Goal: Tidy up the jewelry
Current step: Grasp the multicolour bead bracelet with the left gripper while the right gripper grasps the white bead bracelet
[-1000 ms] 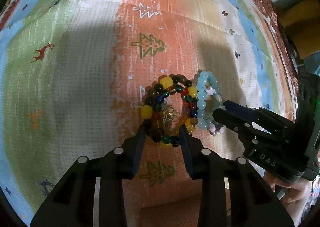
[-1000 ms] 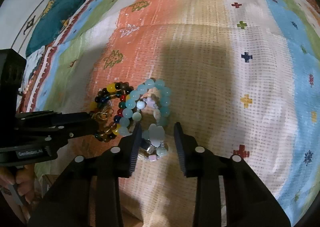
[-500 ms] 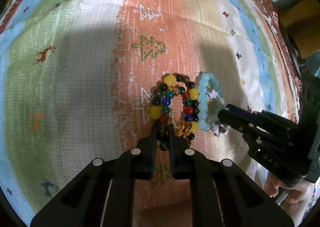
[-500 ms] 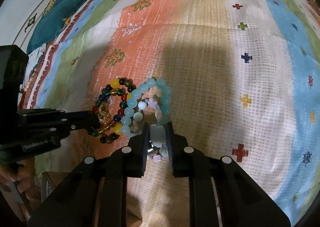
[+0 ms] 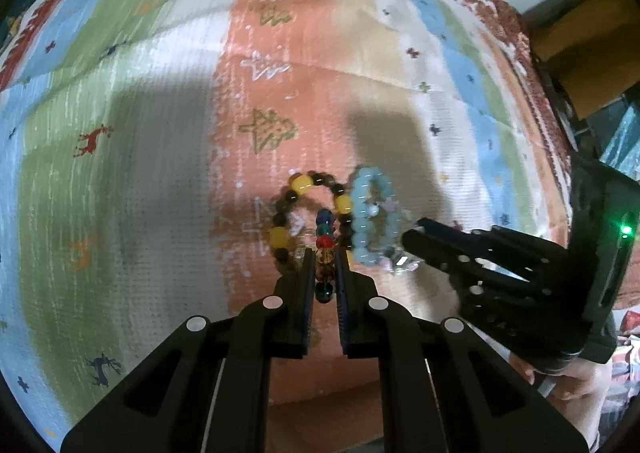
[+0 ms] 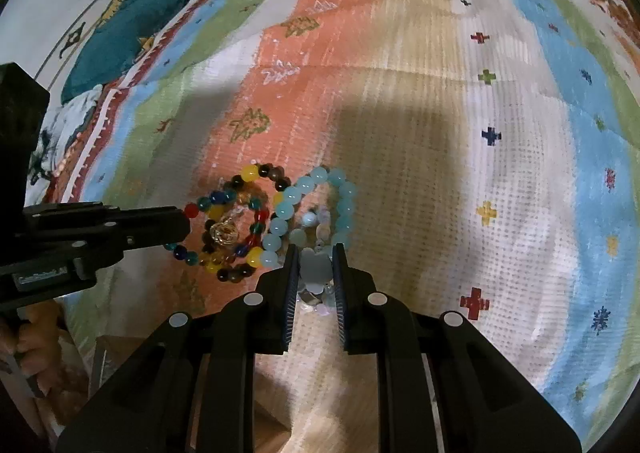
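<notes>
Two bracelets lie side by side on the striped blanket (image 5: 168, 181), touching. At left, my left gripper (image 5: 322, 269) has closed its jaws on a strand of the multicolored bracelet (image 5: 325, 241); that strand runs near to far between my fingers (image 5: 307, 273), while its yellow-and-dark loop lies flat beyond. At right, my right gripper (image 6: 314, 269) has just been closing and now pinches the pale blue bracelet (image 6: 280, 209) by its grey charm, loop stretching away. A teal cushion (image 6: 132, 21) sits far left.
</notes>
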{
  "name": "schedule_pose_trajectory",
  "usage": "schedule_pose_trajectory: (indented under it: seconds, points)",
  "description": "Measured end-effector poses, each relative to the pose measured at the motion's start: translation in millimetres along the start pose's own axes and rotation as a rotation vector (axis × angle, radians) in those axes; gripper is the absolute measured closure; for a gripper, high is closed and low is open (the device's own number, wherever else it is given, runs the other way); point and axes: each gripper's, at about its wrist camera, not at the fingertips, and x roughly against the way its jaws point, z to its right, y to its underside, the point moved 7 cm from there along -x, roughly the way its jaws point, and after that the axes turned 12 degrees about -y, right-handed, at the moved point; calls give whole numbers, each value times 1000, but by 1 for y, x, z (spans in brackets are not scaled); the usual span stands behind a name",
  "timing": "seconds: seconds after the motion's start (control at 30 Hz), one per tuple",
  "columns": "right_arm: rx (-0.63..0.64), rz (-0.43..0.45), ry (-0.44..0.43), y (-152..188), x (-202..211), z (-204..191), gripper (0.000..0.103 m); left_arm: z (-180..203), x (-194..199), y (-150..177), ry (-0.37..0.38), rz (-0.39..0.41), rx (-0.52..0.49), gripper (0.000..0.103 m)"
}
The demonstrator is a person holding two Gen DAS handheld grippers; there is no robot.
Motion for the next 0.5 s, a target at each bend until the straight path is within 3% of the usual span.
schedule_pose_trajectory:
  seconds: [0.5]
  points:
    - [49, 50, 4, 4, 26, -21, 85, 16, 30, 4, 24, 77, -44, 94]
